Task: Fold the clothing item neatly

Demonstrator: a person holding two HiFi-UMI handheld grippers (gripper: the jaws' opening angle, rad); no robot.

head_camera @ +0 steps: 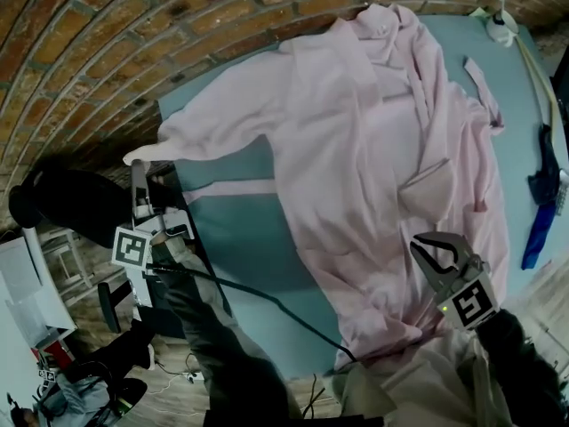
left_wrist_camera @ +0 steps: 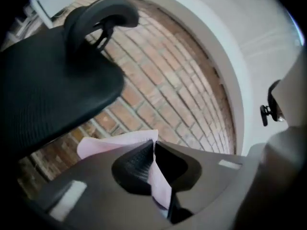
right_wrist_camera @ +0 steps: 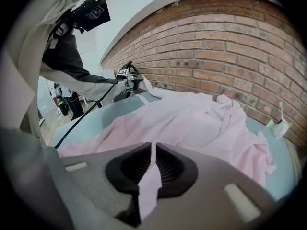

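Note:
A pale pink garment (head_camera: 373,140) lies spread and rumpled over the teal table (head_camera: 240,229). One sleeve (head_camera: 191,136) stretches out to the table's left edge. My left gripper (head_camera: 140,169) is shut on that sleeve's end, just past the edge. In the left gripper view pink cloth (left_wrist_camera: 159,181) is pinched between the closed jaws of the left gripper (left_wrist_camera: 153,147). My right gripper (head_camera: 425,245) is at the garment's near right hem and shut on it. In the right gripper view a strip of pink fabric (right_wrist_camera: 147,188) hangs from the right gripper (right_wrist_camera: 153,150).
A brick wall (head_camera: 133,34) runs behind the table. A black office chair (left_wrist_camera: 48,80) stands close ahead of the left gripper. A black cable (head_camera: 258,294) crosses the table's near corner. A white object (head_camera: 500,27) and a blue item (head_camera: 538,212) are at the table's right side.

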